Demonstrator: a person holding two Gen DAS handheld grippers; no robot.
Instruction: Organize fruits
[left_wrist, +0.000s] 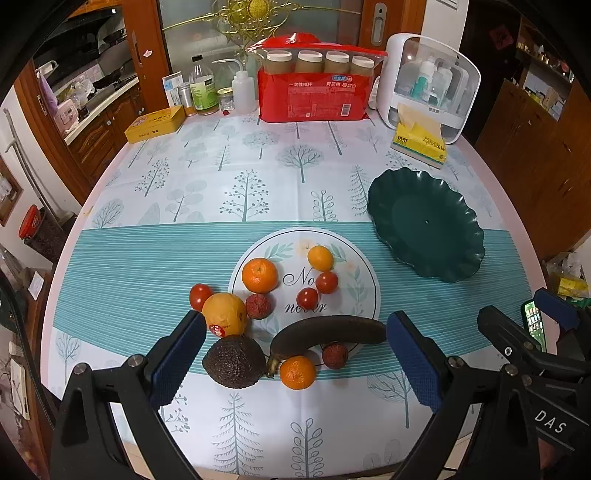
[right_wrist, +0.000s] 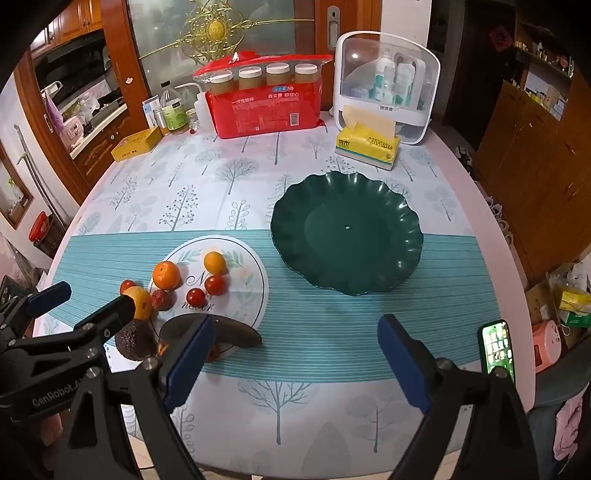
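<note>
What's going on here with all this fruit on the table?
A person holding a gripper in each hand is about to sort fruit. Nothing is picked up yet: the left gripper is open, hovering over the avocado, the blackened banana and a small orange. The right gripper is open too, hanging over bare tablecloth. The green scalloped plate holds nothing. The rest of the fruit, oranges, tomatoes and lychees, lies loose to the plate's left.

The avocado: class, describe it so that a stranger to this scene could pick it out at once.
Find the round white mat printed with leaves on the table's striped teal band. At the mat's near-left edge lies a cluster of fruit, and the avocado is nearest the left gripper. It alone is dark, pebbly-skinned and pear-shaped; the blackened banana beside it is long and smooth.
</note>
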